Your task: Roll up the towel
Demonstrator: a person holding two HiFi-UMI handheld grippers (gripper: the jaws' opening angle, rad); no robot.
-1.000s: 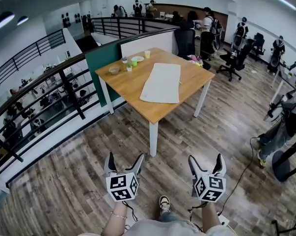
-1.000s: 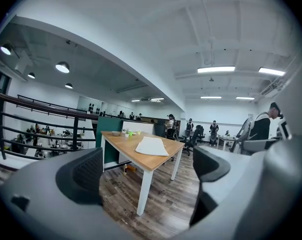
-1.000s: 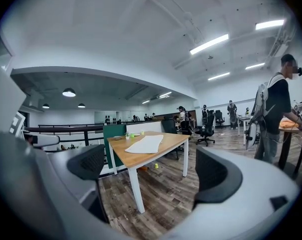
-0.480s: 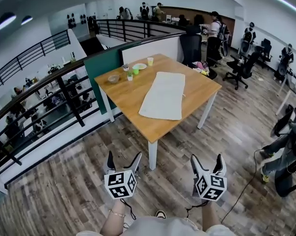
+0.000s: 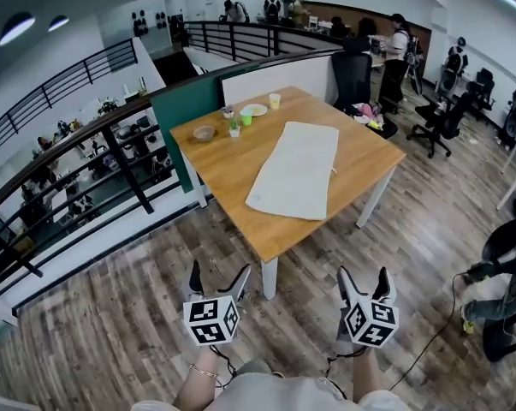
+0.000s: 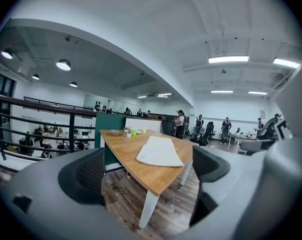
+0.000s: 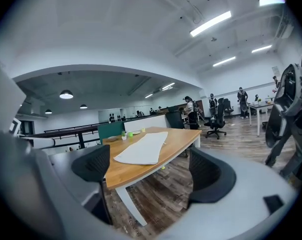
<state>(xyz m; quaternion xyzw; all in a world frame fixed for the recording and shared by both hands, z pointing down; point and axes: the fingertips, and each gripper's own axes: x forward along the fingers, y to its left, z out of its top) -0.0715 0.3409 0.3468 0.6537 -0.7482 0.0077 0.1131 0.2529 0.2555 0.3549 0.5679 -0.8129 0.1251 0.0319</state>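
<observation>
Hovering nearest, left gripper (image 5: 219,272): over the grey-brown wood-plank floor (image 5: 112,315); jaws wide apart, nothing between them.
Beside it, right gripper (image 5: 364,274): also short of the table; jaws wide, just been narrowing slightly, empty.
Light wooden table with white legs (image 5: 232,165): ahead of both grippers, its corner towards me.
White rectangular towel (image 5: 293,169): flat, unrolled, on the table's right side, well apart from both grippers.
Far corner: small bowl (image 5: 204,133), green cup (image 5: 246,119), plate (image 5: 254,110).
Head view only: square-marker cubes (image 5: 213,319), my forearms (image 5: 202,382).
Gripper views only: ceiling strip lights (image 7: 211,24).
Since a second ago: I see the table nearer; the shoe at the bottom edge is gone.
</observation>
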